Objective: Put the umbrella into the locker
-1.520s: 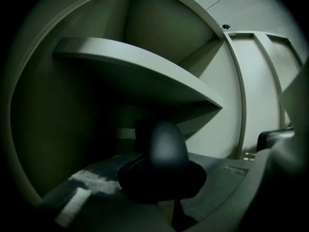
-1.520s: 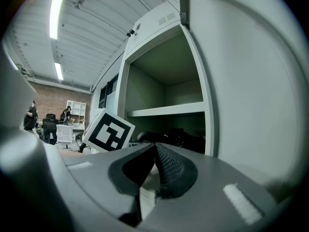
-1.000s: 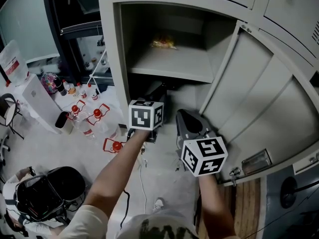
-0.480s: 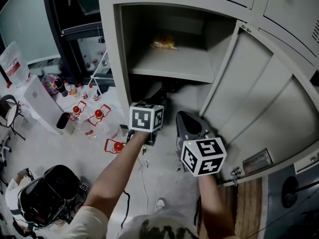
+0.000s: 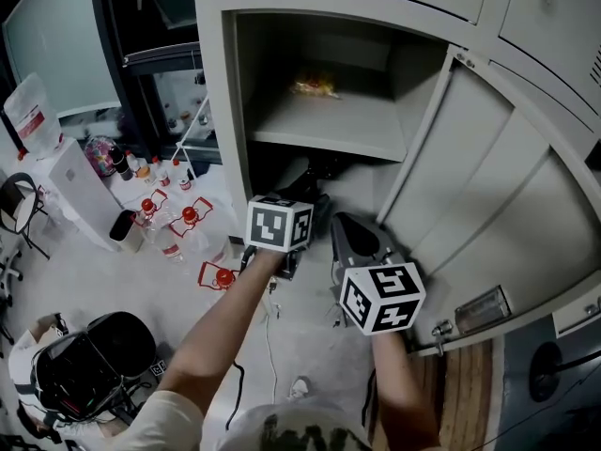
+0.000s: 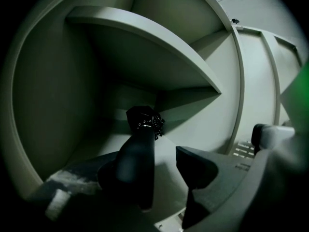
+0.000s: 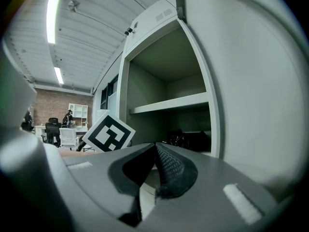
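Umbrella [image 6: 143, 128] in locker [image 5: 221, 111], under shelf [image 5: 319, 125]

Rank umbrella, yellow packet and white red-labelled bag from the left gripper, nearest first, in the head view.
1. The umbrella, low in the locker; its handle lies between the jaws of the left gripper, which have just been opening.
2. The yellow packet, on the shelf above.
3. The white bag, far left, outside.

Black folded umbrella [image 6: 138, 159], handle outward, in the lower compartment of the open grey locker [image 5: 223, 111].
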A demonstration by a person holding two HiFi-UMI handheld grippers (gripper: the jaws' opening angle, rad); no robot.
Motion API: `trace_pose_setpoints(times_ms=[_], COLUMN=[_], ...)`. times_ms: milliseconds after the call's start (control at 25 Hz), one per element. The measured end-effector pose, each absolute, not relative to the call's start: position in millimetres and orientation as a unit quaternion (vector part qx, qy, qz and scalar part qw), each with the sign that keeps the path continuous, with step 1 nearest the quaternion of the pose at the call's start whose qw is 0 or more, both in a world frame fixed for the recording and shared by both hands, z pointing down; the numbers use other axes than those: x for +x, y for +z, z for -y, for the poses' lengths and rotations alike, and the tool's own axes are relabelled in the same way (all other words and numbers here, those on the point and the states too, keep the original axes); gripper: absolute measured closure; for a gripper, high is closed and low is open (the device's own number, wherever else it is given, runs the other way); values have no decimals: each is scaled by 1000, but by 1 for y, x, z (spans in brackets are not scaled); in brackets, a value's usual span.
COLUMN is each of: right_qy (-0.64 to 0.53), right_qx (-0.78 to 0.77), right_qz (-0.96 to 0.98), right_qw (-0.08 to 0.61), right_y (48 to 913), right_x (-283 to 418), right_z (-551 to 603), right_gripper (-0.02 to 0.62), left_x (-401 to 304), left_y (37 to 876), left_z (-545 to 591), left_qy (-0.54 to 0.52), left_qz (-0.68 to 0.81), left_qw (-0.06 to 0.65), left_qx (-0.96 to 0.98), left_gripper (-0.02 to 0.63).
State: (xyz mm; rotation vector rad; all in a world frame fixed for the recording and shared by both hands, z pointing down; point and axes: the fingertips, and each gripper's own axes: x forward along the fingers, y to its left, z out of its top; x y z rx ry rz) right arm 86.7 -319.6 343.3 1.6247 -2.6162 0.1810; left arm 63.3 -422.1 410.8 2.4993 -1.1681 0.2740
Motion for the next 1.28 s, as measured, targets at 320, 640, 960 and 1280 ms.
trace_pose_setpoints(times_ms=[320,640,960,1280], right_qy=[55,54,63,70], right_qx=[516,514,535,563], right_qz=[855,856,842,823], right_qw=[22,18,9,5], right_y=[340,337,336,333], right_x=[88,89,95,87], right_z=[320,318,319,305], right_gripper=[594,594,594,594], left_x=[57,54,43,18], left_y=[392,382,368,347], left_z=[424,413,393,366], left_qy=[67,69,72,62], left_qz=[447,453,446,426], left_qw=[140,116,86,72], left_qx=[881,881,888,900], left_gripper=[282,282,282,318])
